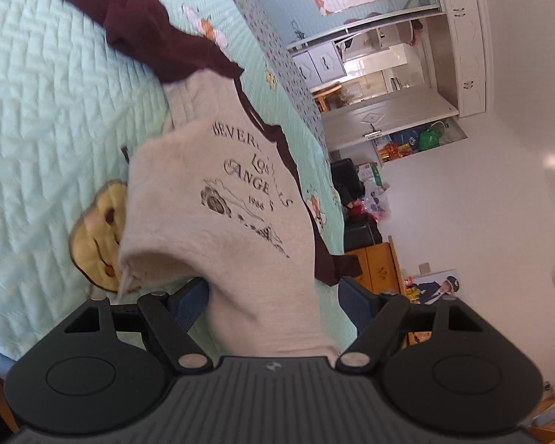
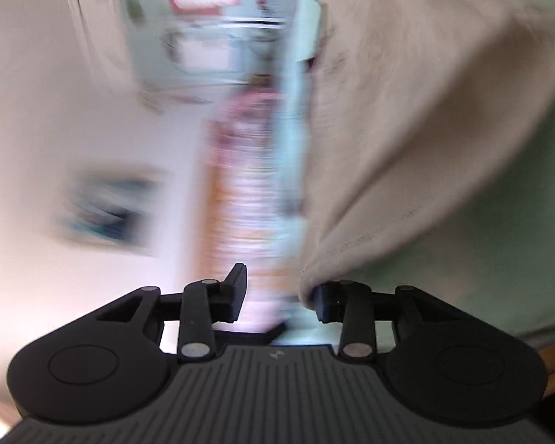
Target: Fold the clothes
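A beige sweatshirt [image 1: 222, 199] with dark maroon sleeves [image 1: 148, 33] and a black "Los Angeles" print lies on the mint quilted bed [image 1: 37, 111], its near part raised toward me. My left gripper [image 1: 273, 292] stands wide open. The shirt's hem runs down between its blue pads [image 1: 190, 298], and a strip of quilt shows beside the right pad. In the blurred right wrist view, my right gripper [image 2: 277, 292] is partly open. A corner of the beige sweatshirt [image 2: 407, 129] rests against the right finger, and the left finger stands apart from it.
The bed's edge runs along the right of the quilt, which carries a yellow cartoon patch [image 1: 96, 236]. Beyond it are a white wardrobe [image 1: 462, 37], a grey door [image 1: 384, 118], a black chair [image 1: 347, 181] and a wooden cabinet [image 1: 381, 266] by the white wall.
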`<state>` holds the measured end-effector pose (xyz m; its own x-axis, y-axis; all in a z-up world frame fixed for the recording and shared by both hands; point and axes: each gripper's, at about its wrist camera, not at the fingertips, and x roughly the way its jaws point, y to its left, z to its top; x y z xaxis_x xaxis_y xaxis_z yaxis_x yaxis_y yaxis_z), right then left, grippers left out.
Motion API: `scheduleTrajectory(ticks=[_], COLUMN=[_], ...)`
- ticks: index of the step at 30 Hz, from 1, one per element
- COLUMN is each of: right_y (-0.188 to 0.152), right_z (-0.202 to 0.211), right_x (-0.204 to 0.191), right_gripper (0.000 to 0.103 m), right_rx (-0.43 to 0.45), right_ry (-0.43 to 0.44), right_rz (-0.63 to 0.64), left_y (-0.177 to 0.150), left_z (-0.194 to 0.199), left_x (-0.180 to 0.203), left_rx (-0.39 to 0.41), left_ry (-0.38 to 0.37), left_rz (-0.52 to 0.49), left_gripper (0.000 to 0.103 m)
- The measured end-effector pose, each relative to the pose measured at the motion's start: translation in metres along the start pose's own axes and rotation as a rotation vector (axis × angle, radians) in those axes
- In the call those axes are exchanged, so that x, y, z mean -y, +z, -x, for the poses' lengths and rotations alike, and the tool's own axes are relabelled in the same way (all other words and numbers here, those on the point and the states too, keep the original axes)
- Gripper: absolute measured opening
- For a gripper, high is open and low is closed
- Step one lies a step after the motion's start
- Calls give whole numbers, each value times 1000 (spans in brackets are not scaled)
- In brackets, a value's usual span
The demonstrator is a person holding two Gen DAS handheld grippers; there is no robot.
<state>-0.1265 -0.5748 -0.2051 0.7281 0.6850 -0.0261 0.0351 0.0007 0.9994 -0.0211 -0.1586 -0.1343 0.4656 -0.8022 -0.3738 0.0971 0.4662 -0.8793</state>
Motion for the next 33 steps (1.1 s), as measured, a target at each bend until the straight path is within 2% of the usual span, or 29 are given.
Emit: scheduleTrajectory(ticks=[1,2,6,9,12,14,16,17,19,21,24,25,27,29,31,33], right_y=[3,5,4,-4,-11,-14,-15,-14,-9,-1,16,23,41,57,65,66], right_z=[6,10,18,21,20,18,17,17,20,17,6,3,1,-3,-12,-17], right_x=[1,1,3,-3,-25,-44,-63,-71,-83,-88,-85,-81,-67,-55,-48,-41], right_gripper=[40,40,54,54,55,57,58,59,62,64,66,66,66,66,66,66], right_rx=[15,18,-5,-5,-19,-39,-42,-20,49,126,188,194,197,201,205,203], right_ry=[13,-17,-280,-447,-541,-590,-619,-614,-621,-691,-847,-872,-875,-884,-909,-948], right_rz=[-11,-6,33,98,214,296,376,408,460,526,626,642,615,575,560,568], left_y=[-1,-2,-14,-18,-20,-20,-18,-15,-5,7,29,35,47,58,64,61], left_z=[0,0,-10,-19,-29,-33,-31,-31,-35,-40,-49,-55,-59,-64,-70,-78], left_x=[-2,-4,-11,-4,23,45,64,71,78,74,60,56,44,28,12,1], left_rx=[-13,-25,-104,-151,-230,-278,-246,-212,-127,-74,-52,-41,-18,-15,-45,-105], left_ry=[24,48,227,315,329,295,293,322,436,539,580,590,628,652,648,654], left_rz=[-2,-5,-45,-127,-279,-378,-466,-503,-553,-559,-514,-513,-492,-424,-354,-333], left_gripper=[79,80,80,80,80,80,80,80,80,80,80,80,80,80,80,80])
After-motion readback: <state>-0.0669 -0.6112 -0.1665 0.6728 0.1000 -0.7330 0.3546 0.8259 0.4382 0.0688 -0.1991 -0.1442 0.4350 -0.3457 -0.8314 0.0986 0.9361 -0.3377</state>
